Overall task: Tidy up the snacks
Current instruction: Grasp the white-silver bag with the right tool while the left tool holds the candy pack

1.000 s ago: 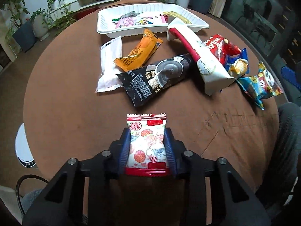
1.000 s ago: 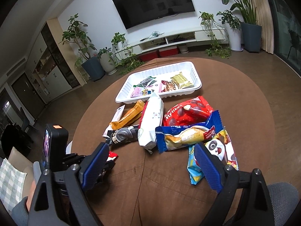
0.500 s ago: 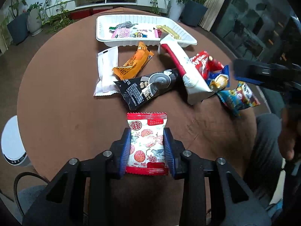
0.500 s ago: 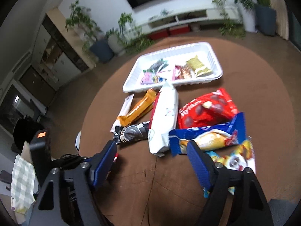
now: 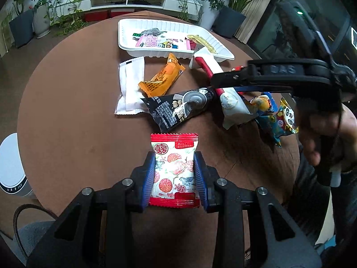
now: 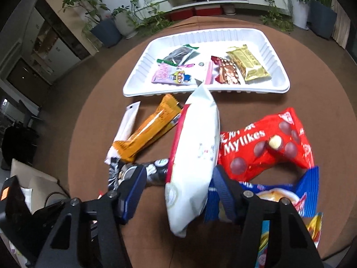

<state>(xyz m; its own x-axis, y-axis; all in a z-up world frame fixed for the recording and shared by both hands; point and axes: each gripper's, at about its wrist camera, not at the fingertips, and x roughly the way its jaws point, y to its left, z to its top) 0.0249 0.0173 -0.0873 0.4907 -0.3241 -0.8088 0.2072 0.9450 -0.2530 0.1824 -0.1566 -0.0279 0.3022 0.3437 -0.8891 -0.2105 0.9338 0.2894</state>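
My left gripper [image 5: 174, 163] is shut on a red-and-white snack packet [image 5: 173, 169], held just above the brown round table [image 5: 67, 122]. In the right wrist view my right gripper [image 6: 178, 178] straddles the near end of a long white bag [image 6: 194, 151]. Its jaws are closing. The left pad stands clear of the bag and the right pad is at its edge. From the left wrist view the right gripper's fingers [image 5: 234, 78] reach over that white bag [image 5: 232, 102]. A white tray [image 6: 200, 90] at the far side holds several small snacks.
An orange bar [image 6: 147, 134], a white sachet [image 5: 130, 89] and a black packet [image 5: 178, 108] lie left of the white bag. A red Mylikes bag [image 6: 263, 147], a blue bag [image 6: 279, 194] and a panda packet [image 5: 283, 118] lie to its right. A person's hand [image 5: 323, 134] holds the right gripper.
The right gripper has come down and forward over the white bag with its jaws narrowing, entering the left wrist view from the right. The left gripper keeps its hold on the packet.
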